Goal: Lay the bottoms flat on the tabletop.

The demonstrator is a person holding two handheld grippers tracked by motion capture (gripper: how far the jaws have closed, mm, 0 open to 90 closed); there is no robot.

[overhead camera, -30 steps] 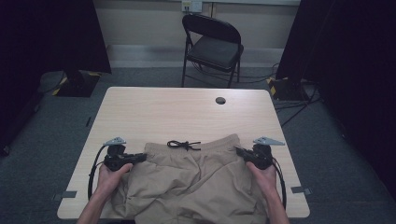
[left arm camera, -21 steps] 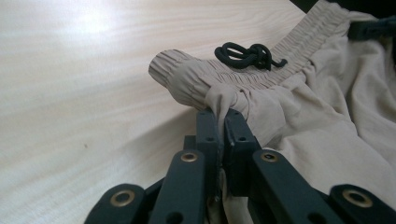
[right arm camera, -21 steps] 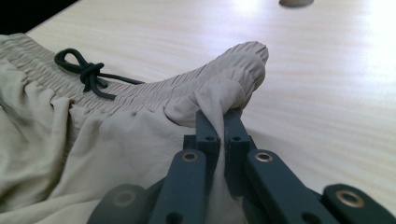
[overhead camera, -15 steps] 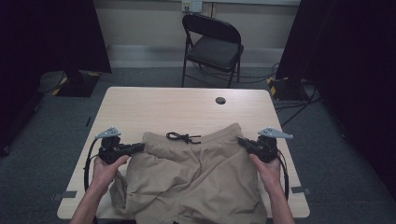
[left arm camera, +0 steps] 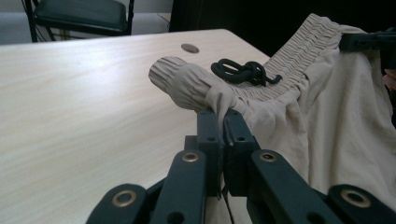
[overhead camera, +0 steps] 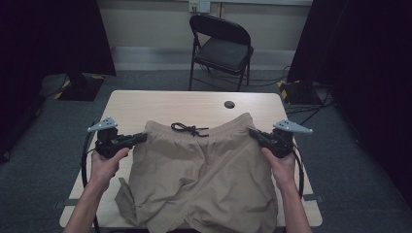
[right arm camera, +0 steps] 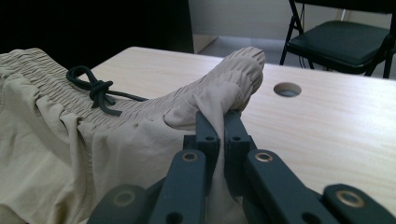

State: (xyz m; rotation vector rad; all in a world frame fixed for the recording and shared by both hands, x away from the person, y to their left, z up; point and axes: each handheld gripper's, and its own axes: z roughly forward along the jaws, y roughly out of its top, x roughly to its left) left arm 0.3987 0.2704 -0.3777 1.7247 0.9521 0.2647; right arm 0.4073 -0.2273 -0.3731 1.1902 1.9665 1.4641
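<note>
Nearest the person, the lower hems of a pair of beige shorts (overhead camera: 204, 179) hang over the near edge of the pale wooden surface (overhead camera: 170, 104), one leg curling under at the left corner. The cloth runs from there up toward the waistband, creased and slack in the middle.

At either side of the waistband a hand holds a black gripper. The left gripper (overhead camera: 141, 138) has its jaws shut tight on the waistband's left corner; in the left gripper view (left arm camera: 223, 123) a fold of beige cloth is pinched between the two black jaws, and the gathered elastic end bulges out just past them. The right gripper (overhead camera: 253, 132) is likewise clamped on the right corner; in the right gripper view (right arm camera: 220, 122) the jaws stand all but closed with the fabric squeezed between them, and the ribbed end of the band rounds off above them. The waistband is stretched between the two grippers, with its corners raised off the surface.

At the middle of the band lies a dark drawstring (overhead camera: 188, 129), tied in a loose knot and resting on the elastic.

Beyond the shorts the far half of the surface is bare wood, with a round cable hole (overhead camera: 229, 104) near its far edge. Farther off, on the grey carpet, stands a black folding chair (overhead camera: 221, 51) facing the surface.
</note>
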